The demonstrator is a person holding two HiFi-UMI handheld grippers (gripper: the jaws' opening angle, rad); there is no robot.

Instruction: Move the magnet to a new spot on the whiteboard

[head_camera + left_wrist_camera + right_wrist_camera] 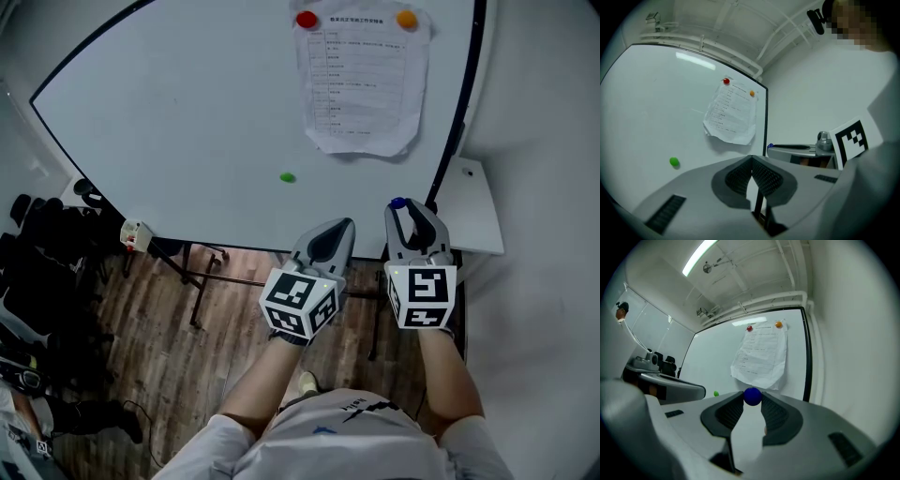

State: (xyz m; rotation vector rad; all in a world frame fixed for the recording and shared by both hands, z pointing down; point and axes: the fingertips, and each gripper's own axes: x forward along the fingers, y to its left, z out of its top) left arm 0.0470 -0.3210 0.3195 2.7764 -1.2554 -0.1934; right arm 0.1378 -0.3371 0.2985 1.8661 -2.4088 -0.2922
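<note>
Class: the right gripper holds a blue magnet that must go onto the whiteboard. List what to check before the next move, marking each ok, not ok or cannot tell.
1. Blue magnet pinched at the right gripper jaw tips: ok.
2. Left gripper shut and empty: ok.
3. Bare whiteboard free for a new spot: ok.
4. Magnet touching the board: not ok, held short of it.
5. Grip firm enough: cannot tell.
6. Paper pinned by red magnet and orange magnet: ok.
</note>
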